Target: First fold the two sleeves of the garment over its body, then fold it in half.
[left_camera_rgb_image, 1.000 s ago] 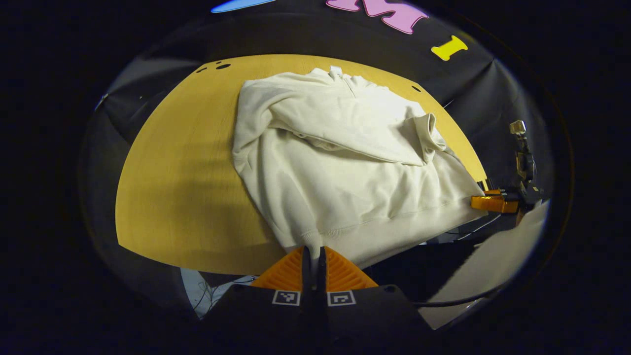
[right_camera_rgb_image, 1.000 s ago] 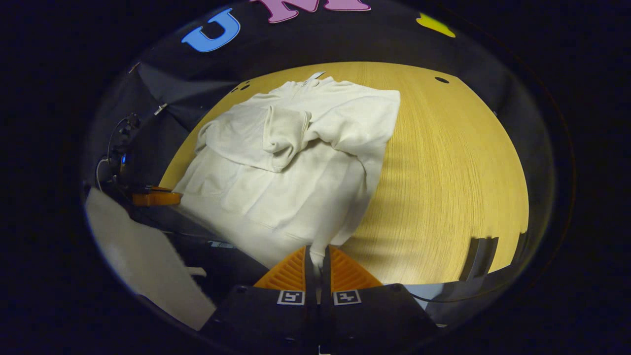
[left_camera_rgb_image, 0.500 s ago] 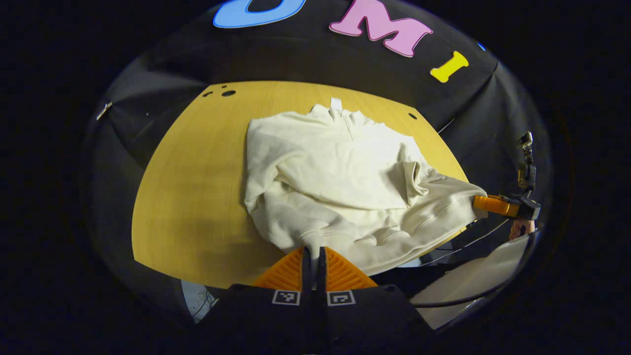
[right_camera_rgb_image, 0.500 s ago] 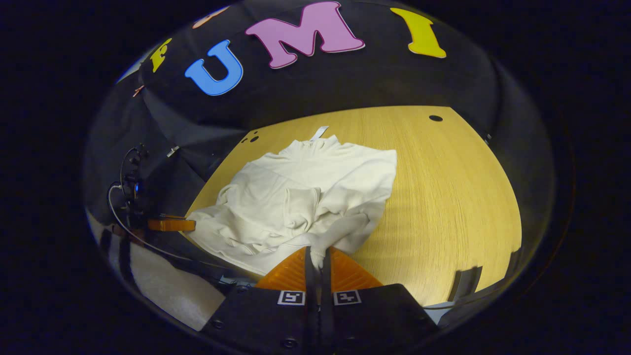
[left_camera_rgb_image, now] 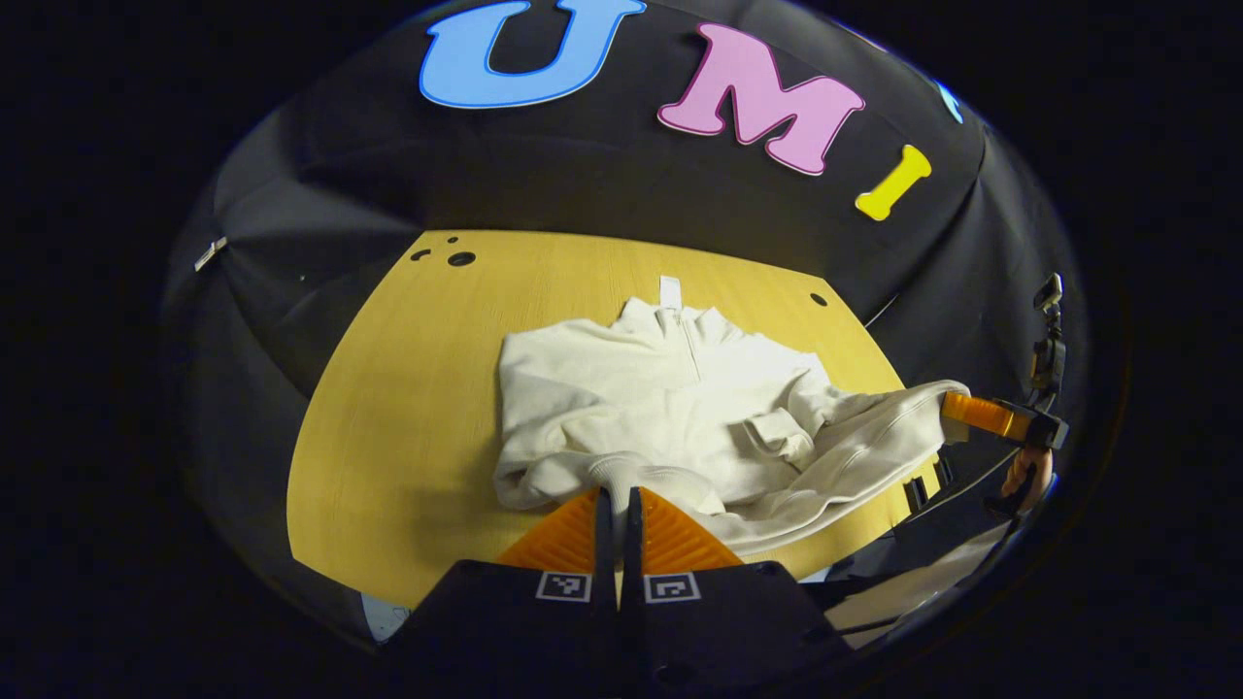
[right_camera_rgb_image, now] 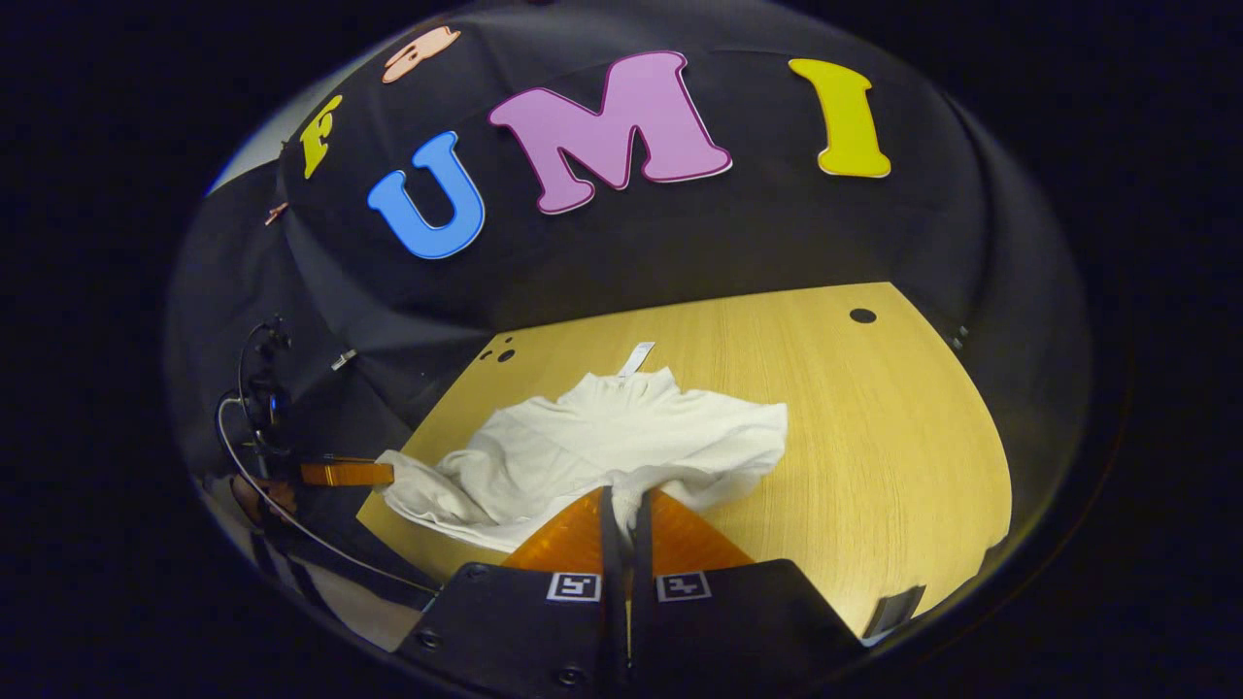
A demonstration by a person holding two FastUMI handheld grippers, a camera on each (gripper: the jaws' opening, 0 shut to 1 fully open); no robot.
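- One wooden table (left_camera_rgb_image: 388, 408), yellow with a fine straight grain and a rounded outline; three small dark holes sit near its far left corner and one more near its far right edge. Its near edge is cut off behind the gripper bodies in both views.
- One cream garment (left_camera_rgb_image: 680, 408) of soft, thick knit lies on the table toward its middle, collar at the far side with a small white tag sticking out past it. Its near hem is raised off the table at both corners, and cloth bunches in loose rolls beneath.
- Two grippers. The left gripper (left_camera_rgb_image: 618, 500) has its ribbed, wedge-shaped fingers pressed nearly together on the left hem corner, which rises between the tips.
- The right gripper (right_camera_rgb_image: 625, 500) is likewise pinched narrow on the right hem corner; in the left gripper view it (left_camera_rgb_image: 957, 406) shows at the far right, with a hand (left_camera_rgb_image: 1024, 476) partly visible below it.
- The folded sleeves are hard to make out under the lifted cloth.
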